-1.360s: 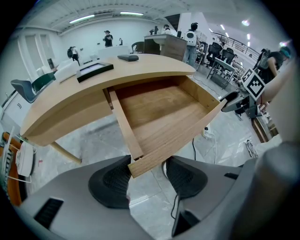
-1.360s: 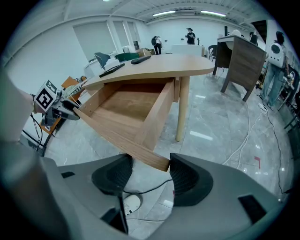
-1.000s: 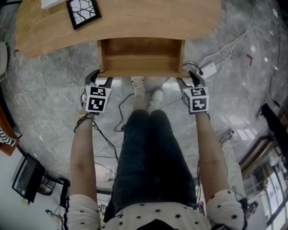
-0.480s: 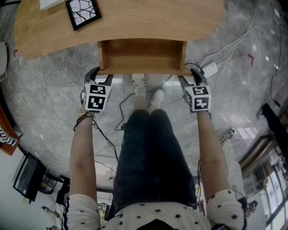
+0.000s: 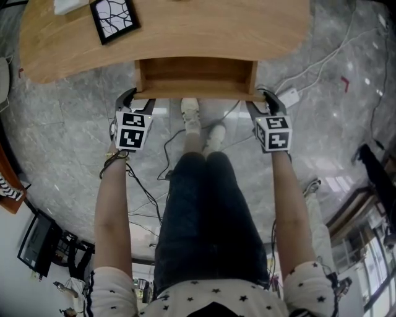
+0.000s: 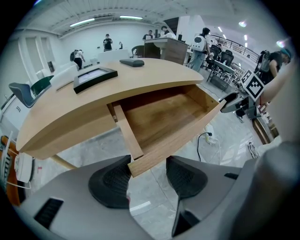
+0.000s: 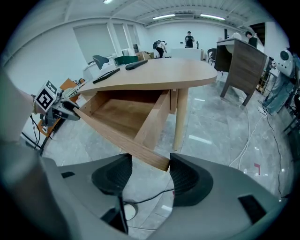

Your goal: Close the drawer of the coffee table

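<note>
The wooden coffee table (image 5: 185, 28) has its drawer (image 5: 195, 77) pulled partly out toward me, and the drawer holds nothing. My left gripper (image 5: 137, 102) is at the left end of the drawer front, and my right gripper (image 5: 263, 102) is at the right end. In the left gripper view the drawer's front corner (image 6: 140, 165) sits between the open jaws of the left gripper (image 6: 147, 176). The right gripper view shows the other corner (image 7: 157, 161) between the open jaws of the right gripper (image 7: 151, 174). Neither gripper clamps the wood.
A black-framed panel (image 5: 114, 17) lies on the tabletop at the back left. White cables (image 5: 309, 62) and a power strip (image 5: 288, 96) lie on the marble floor at the right. The person's shoes (image 5: 190, 114) stand under the drawer. A table leg (image 7: 180, 117) rises just right of the drawer.
Both grippers have moved forward with the drawer front, and the drawer has slid further in under the tabletop.
</note>
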The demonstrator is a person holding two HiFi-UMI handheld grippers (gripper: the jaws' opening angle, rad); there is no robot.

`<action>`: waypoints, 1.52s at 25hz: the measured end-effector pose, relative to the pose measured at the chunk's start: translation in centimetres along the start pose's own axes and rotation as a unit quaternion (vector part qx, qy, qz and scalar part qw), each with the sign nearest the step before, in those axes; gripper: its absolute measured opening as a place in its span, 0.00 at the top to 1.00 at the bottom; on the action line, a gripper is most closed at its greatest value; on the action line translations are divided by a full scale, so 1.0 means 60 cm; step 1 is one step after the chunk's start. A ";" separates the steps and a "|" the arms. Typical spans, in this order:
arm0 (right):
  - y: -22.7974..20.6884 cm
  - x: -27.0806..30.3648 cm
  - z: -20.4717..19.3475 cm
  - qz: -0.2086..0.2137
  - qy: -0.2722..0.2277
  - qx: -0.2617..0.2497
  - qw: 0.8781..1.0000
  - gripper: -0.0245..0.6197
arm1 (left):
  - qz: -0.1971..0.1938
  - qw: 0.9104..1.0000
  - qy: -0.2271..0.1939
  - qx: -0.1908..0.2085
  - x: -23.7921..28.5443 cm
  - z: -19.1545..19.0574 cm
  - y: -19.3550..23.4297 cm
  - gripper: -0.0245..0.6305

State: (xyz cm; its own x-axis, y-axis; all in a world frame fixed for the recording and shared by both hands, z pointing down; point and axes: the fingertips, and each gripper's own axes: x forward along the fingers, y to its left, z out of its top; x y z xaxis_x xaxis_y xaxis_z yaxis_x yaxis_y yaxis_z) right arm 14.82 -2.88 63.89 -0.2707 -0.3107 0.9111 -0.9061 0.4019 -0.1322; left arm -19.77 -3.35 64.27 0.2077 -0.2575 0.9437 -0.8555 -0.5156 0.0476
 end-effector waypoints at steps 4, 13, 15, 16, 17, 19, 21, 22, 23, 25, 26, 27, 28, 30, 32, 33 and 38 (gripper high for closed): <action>-0.005 0.004 0.013 -0.001 -0.005 0.000 1.000 0.59 | 0.001 1.000 -0.006 -0.001 0.003 0.015 0.008 0.62; -0.016 0.011 0.036 -0.003 -0.009 -0.003 1.000 0.59 | 0.003 1.000 -0.015 -0.001 0.009 0.039 0.021 0.62; -0.019 0.011 0.038 -0.003 -0.010 -0.004 1.000 0.59 | 0.003 1.000 -0.017 -0.001 0.009 0.042 0.021 0.62; -0.020 0.011 0.040 -0.003 -0.011 -0.005 1.000 0.59 | 0.003 1.000 -0.017 -0.002 0.009 0.044 0.021 0.62; -0.021 0.012 0.042 -0.003 -0.011 -0.005 1.000 0.59 | 0.003 1.000 -0.018 -0.002 0.010 0.046 0.022 0.62; -0.022 0.014 0.045 -0.003 -0.013 -0.005 1.000 0.59 | 0.004 1.000 -0.019 -0.002 0.011 0.049 0.025 0.62; -0.023 0.015 0.049 -0.002 -0.013 -0.005 1.000 0.59 | 0.004 1.000 -0.020 -0.001 0.011 0.052 0.026 0.62; -0.024 0.015 0.050 -0.002 -0.013 -0.005 1.000 0.59 | 0.004 1.000 -0.021 -0.002 0.011 0.053 0.027 0.62; -0.025 0.015 0.052 -0.002 -0.014 -0.006 1.000 0.59 | 0.004 1.000 -0.021 -0.002 0.012 0.055 0.028 0.62; -0.026 0.016 0.055 -0.002 -0.014 -0.006 1.000 0.59 | 0.005 1.000 -0.022 -0.002 0.013 0.057 0.029 0.62; -0.027 0.017 0.056 -0.002 -0.014 -0.006 1.000 0.59 | 0.004 1.000 -0.023 -0.002 0.013 0.058 0.030 0.62; -0.028 0.017 0.057 -0.002 -0.014 -0.007 1.000 0.59 | 0.004 1.000 -0.023 -0.002 0.014 0.059 0.030 0.62; -0.028 0.017 0.058 -0.002 -0.013 -0.006 1.000 0.59 | 0.004 1.000 -0.023 -0.002 0.014 0.060 0.030 0.62; -0.029 0.018 0.059 -0.003 -0.013 -0.006 1.000 0.59 | 0.004 1.000 -0.024 -0.002 0.015 0.061 0.031 0.62; -0.029 0.020 0.061 -0.003 -0.013 -0.006 1.000 0.59 | 0.005 1.000 -0.025 -0.003 0.016 0.063 0.033 0.62; -0.030 0.021 0.062 -0.003 -0.013 -0.006 1.000 0.59 | 0.006 1.000 -0.026 -0.003 0.016 0.063 0.034 0.62; -0.034 0.024 0.070 -0.003 -0.014 -0.008 1.000 0.59 | 0.007 1.000 -0.028 -0.004 0.018 0.070 0.038 0.61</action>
State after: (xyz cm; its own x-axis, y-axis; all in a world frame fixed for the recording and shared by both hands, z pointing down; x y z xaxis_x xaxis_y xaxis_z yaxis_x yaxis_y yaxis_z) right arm 14.90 -7.78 63.79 -0.2737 -0.3374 0.9007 -0.9029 0.4128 -0.1197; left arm -19.47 -8.24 64.04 0.2221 -0.3096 0.9246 -0.8625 -0.5046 0.0383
